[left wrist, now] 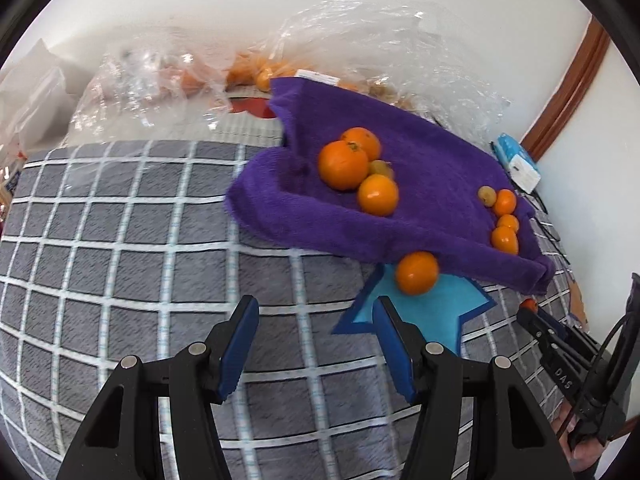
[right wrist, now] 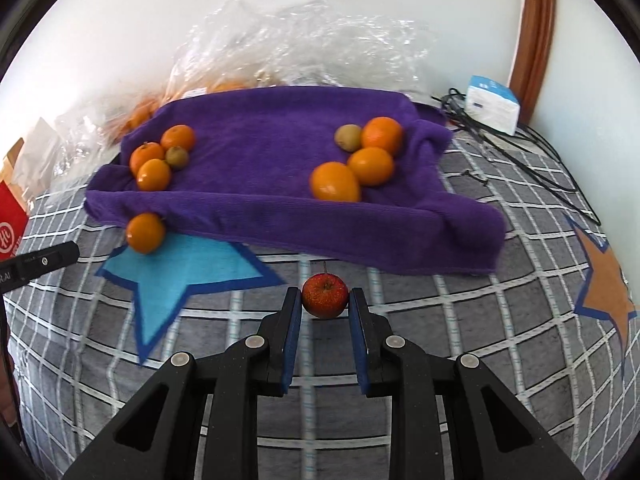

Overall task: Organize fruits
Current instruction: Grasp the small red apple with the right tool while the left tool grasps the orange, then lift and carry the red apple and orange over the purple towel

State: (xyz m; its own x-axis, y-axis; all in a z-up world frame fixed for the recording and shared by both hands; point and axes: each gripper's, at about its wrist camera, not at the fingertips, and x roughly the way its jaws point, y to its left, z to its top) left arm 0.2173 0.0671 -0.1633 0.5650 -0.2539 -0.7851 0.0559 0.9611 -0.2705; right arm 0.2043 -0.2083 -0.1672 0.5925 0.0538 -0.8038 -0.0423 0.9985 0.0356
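From the left wrist, the left gripper [left wrist: 316,328] hangs released and empty over the grey checked bedspread [left wrist: 120,240]; a stray orange [left wrist: 417,273] lies at one o'clock against the purple towel [left wrist: 420,184], seemingly rolled off its edge. From the right wrist, the right gripper [right wrist: 325,304] is clenched on a small red fruit [right wrist: 324,295], held clear of the bedspread, probably for carrying to the towel at twelve o'clock, where oranges sit in two clusters [right wrist: 160,156] and [right wrist: 360,164], likely sorted.

small red fruit [right wrist: 324,295] with a stem, pinched between blue pads; orange citrus in two clusters on purple towel [right wrist: 264,160]; one orange [right wrist: 145,232] at towel's edge
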